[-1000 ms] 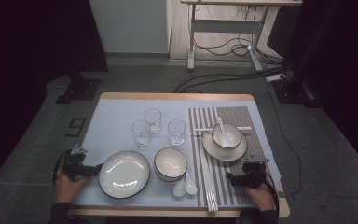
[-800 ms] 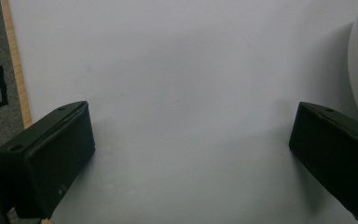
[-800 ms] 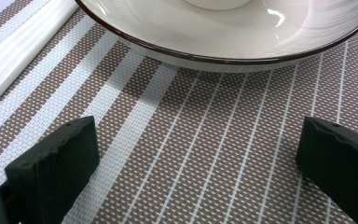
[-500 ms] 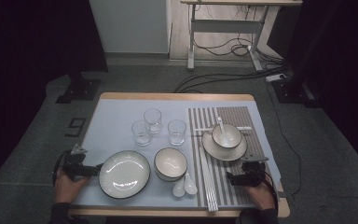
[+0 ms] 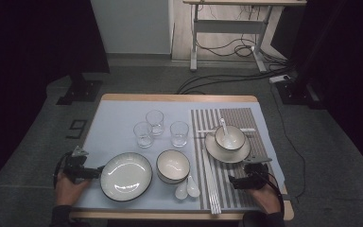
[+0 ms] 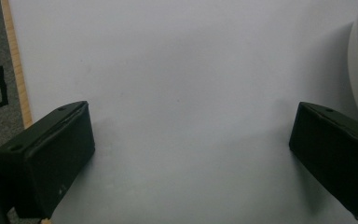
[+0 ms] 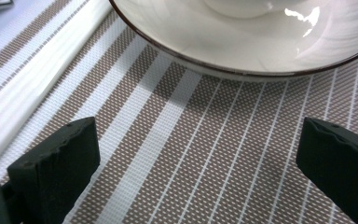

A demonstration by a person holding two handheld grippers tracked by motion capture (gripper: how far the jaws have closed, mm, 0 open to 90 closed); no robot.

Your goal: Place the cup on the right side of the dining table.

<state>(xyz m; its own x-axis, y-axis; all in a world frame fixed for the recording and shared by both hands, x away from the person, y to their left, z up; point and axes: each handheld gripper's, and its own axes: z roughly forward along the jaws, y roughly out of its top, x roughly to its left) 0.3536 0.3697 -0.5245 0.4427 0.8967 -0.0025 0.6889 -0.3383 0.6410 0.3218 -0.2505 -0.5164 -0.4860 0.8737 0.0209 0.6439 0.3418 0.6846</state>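
Resting with jaws spread on bare mat, left gripper flanks the plate's rim, right gripper the saucer's.

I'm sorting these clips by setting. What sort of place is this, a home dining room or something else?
Probably a lab or recording room, not a home: the table set with dishes stands on grey carpet, a bare desk frame has loose cables trailing beneath it, and black stand bases flank the table.

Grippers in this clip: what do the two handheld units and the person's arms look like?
Both are black. The left gripper carries a grey three-cornered plate on top, as does the right gripper; a black cable loops by each hand. In the gripper views each pair of tongs ends in blocky, matte black jaws. Dark sleeves cover the forearms.
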